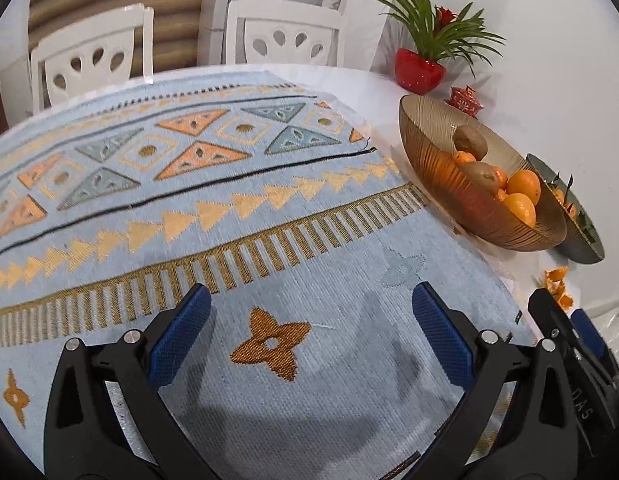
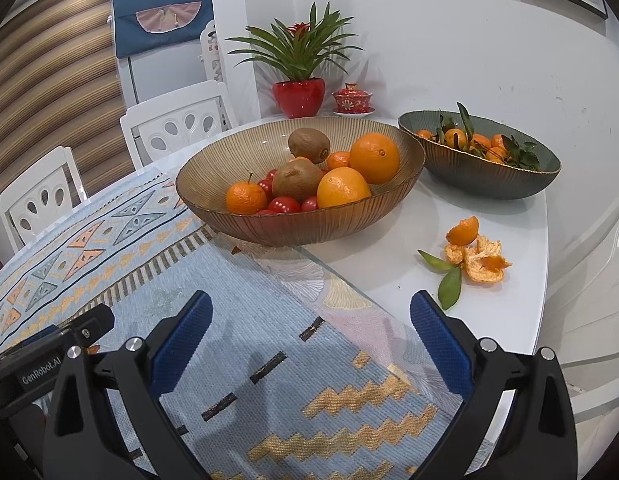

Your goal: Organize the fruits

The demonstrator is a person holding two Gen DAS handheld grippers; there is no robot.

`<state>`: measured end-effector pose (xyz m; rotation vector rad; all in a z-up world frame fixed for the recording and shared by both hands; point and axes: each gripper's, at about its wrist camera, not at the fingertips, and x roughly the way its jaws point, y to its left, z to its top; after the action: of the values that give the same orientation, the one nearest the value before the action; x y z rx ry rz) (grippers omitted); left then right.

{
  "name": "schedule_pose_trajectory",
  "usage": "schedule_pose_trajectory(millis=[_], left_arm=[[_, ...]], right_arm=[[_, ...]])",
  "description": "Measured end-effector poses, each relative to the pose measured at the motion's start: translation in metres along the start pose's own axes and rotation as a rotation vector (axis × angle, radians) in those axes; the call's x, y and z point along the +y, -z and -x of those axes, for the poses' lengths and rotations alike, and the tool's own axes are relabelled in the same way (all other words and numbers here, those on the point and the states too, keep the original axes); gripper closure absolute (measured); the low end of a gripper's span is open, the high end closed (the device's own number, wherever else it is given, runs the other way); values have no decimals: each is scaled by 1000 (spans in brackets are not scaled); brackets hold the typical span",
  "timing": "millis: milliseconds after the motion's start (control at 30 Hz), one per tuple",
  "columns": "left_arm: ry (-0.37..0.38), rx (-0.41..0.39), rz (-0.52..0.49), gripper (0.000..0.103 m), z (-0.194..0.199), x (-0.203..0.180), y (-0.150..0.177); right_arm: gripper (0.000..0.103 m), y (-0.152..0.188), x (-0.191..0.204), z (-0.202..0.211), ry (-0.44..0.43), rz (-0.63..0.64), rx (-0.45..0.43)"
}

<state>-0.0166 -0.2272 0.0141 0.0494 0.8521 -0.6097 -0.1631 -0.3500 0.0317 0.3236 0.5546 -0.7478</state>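
Blue-padded and spread wide, the right gripper (image 2: 309, 334) hangs empty over the woven cloth (image 2: 269, 400) at the bottom of frame, and the left gripper (image 1: 311, 320) is just as wide and bare. Right of centre, loose mandarin peel (image 2: 475, 256) lies on the white table (image 2: 389, 268). Mid-frame, the amber bowl (image 2: 245, 226) holds oranges (image 2: 375, 158), kiwis (image 2: 296, 179), cherry tomatoes (image 2: 284, 204). Upper right, the dark bowl (image 2: 485, 182) holds leafy mandarins (image 2: 455, 137)

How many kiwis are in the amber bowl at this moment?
2 visible. One kiwi sits toward the back of the amber bowl; the other kiwi lies at the centre, in front of it, among the tomatoes. More could be hidden beneath the pile.
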Motion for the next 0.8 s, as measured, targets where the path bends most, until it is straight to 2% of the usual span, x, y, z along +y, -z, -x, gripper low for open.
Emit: schedule_pose_trajectory(millis=[300,500,800], left_arm=[[-120,-51,-84,3,8,-12,1],[-153,-74,-110,3,13,-16,0],[-153,-96,-138,3,16,-19,-1]], right_arm=[[5,0,-1,1,-5,-5,-7],[5,0,-1,1,-8,-8,-6],[5,1,0,2,-13,-7,-5]])
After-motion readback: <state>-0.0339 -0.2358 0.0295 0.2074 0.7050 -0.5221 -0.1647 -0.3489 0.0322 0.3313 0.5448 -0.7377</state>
